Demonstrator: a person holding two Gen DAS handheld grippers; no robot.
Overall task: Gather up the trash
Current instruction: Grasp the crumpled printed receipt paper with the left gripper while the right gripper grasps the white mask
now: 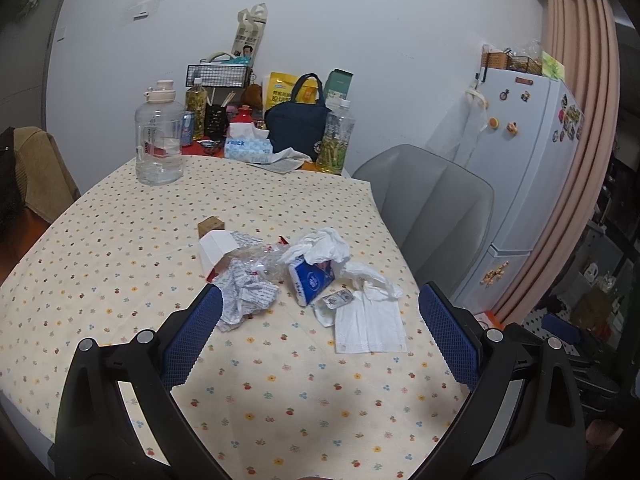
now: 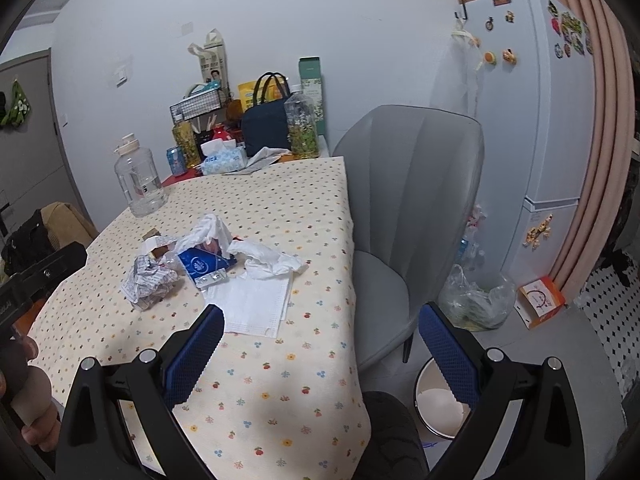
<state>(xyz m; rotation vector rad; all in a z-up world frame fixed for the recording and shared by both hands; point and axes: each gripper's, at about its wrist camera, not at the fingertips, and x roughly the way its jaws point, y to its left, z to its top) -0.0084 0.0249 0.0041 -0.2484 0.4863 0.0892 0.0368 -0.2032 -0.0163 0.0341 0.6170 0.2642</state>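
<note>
A heap of trash lies mid-table on the flowered cloth (image 1: 120,264): crumpled printed paper (image 1: 244,296), a white carton (image 1: 218,250), a blue tissue pack (image 1: 312,282), white tissues (image 1: 320,246), a pill blister (image 1: 338,299) and a flat white face mask (image 1: 368,326). My left gripper (image 1: 320,316) hovers open just short of the heap, nothing between its blue pads. My right gripper (image 2: 320,332) is open too, over the table's right edge, its left finger (image 2: 196,356) near the mask (image 2: 256,308). A white bin (image 2: 438,404) stands on the floor beneath its right finger.
A big clear jug (image 1: 158,140), bottles, a tissue box (image 1: 248,148) and a dark bag (image 1: 298,128) crowd the far end. A grey chair (image 2: 408,216) sits at the table's right. A fridge (image 2: 536,128), plastic bag (image 2: 476,300) and orange box (image 2: 540,302) are beyond.
</note>
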